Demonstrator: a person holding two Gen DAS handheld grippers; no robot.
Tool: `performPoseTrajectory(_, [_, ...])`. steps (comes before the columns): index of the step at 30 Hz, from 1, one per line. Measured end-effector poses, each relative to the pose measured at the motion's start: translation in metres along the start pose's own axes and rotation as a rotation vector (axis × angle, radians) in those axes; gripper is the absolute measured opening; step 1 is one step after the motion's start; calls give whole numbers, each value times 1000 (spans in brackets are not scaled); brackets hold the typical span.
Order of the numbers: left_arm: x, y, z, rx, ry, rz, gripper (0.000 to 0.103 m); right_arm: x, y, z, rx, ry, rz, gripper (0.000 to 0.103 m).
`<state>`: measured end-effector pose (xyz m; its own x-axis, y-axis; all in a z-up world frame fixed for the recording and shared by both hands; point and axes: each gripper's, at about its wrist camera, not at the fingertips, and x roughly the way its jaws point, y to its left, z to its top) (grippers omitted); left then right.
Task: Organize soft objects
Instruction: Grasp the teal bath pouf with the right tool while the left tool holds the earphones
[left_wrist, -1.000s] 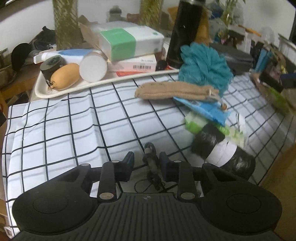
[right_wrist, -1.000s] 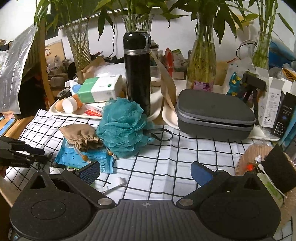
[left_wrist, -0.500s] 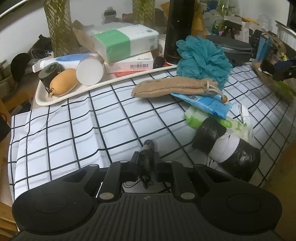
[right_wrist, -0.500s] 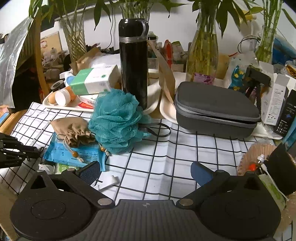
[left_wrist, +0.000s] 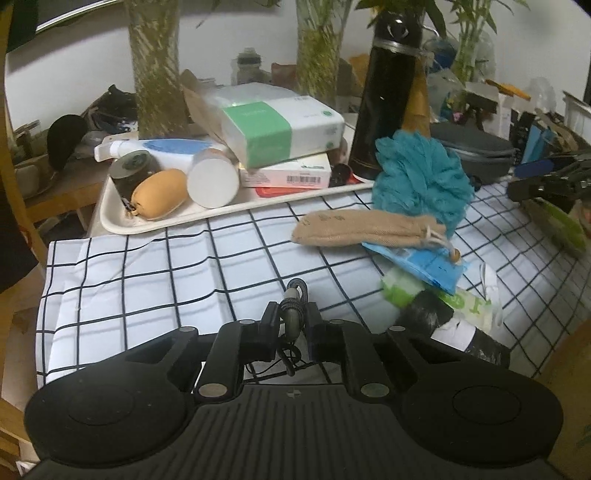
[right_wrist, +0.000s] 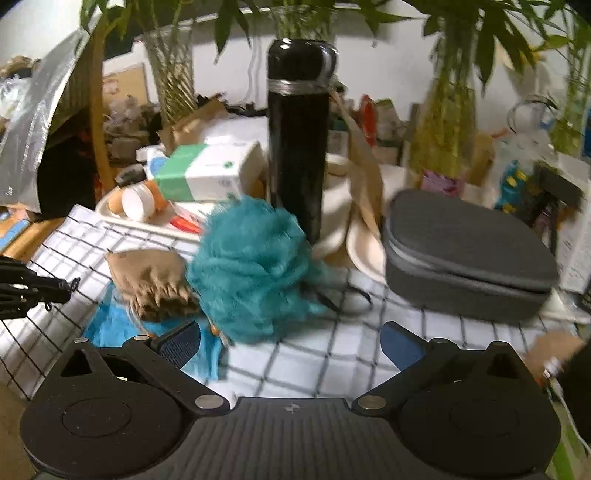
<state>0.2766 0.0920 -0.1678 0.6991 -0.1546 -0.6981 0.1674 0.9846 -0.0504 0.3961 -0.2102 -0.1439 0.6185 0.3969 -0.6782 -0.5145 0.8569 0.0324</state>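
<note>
Table (left_wrist: 155, 280): checked cloth, white with black grid, cluttered along the far edge
Left gripper (left_wrist: 291, 317): jaws just drawn in, now clamped on a small braided cable end (left_wrist: 292, 301) standing between the pads
Right gripper (right_wrist: 291, 339): jaws wide apart, nothing between them, low over the cloth just in front of the teal bath pouf
Teal bath pouf (right_wrist: 251, 269): on the cloth, touching the foot of the black flask (right_wrist: 298, 136)
Tan drawstring pouch (left_wrist: 365, 227): lying flat beside the pouf, partly over a blue packet (left_wrist: 424, 262)
Tray (left_wrist: 110, 218): cream, far left, holds tissue pack (left_wrist: 280, 123), tubes, small jars
Grey case (right_wrist: 465, 254): closed, right of the flask
</note>
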Motion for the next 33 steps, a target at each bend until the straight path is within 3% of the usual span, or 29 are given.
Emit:
performPoseTrajectory(5, [-10,4,2,-12,-22,-16,15,22,4,11,19,-42,68,103])
performPoseTrajectory(16, [-18,8,3,-15,-38,-31,15,73,13,12,-17,-32,79,103])
performPoseTrajectory(22, [-17,8,4,-18,-32,-32,15,88,10,13,26,-38,110,103])
performPoseTrajectory(24, [-16,8,4,-15,-32,-33,15,93,6,15,62,-18,132,94])
performPoseTrajectory(25, [-17,8,4,-15,-33,-33,15,94,5,16,77,-16,134,77])
performPoseTrajectory(28, [-17,9,4,-20,-36,-33,15,96,2,16,97,-3,148,60])
performPoseTrajectory(33, [-17,7,4,-19,-35,-35,15,87,2,17,88,-3,153,43])
